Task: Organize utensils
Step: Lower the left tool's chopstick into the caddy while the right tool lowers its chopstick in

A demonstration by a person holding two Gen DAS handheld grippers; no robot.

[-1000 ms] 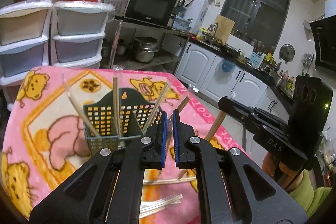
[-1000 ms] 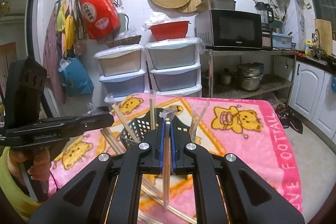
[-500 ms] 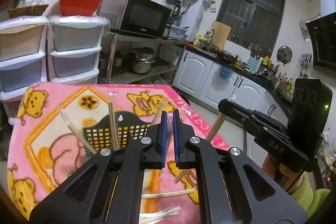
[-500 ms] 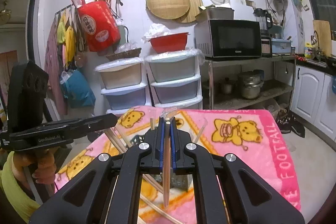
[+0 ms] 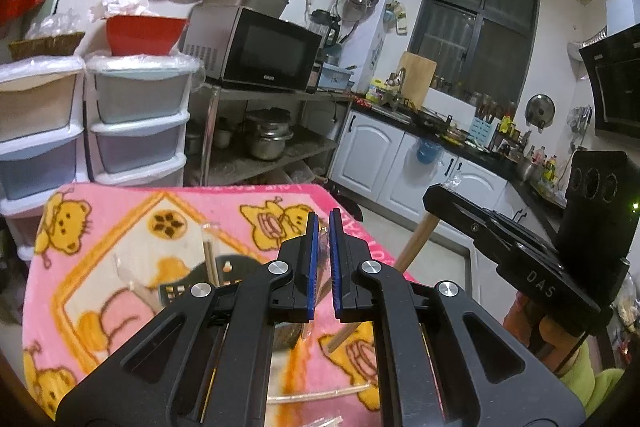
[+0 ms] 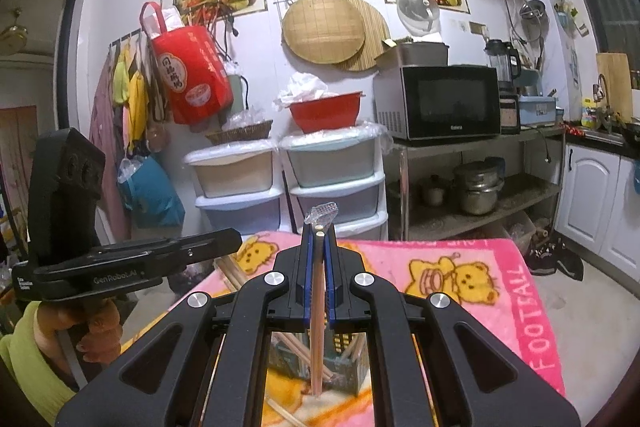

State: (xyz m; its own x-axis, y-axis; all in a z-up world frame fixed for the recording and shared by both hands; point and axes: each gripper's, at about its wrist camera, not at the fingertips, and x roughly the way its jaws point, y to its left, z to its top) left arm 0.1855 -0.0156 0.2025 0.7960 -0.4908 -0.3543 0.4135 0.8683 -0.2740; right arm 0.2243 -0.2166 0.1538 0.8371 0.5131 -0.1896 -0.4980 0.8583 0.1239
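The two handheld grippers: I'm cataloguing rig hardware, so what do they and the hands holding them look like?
Both are matte black with silver screws and blue pads on the fingers. The right gripper reads "DAS"; the left gripper reads "GenRobot.AI". Each carries a tall black block at its rear. The left hand is bare, with a yellow-green sleeve. No cables are clearly visible.

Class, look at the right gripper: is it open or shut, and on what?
Shut. The right gripper clamps a wooden chopstick between its blue fingers, hanging roughly upright above the basket.
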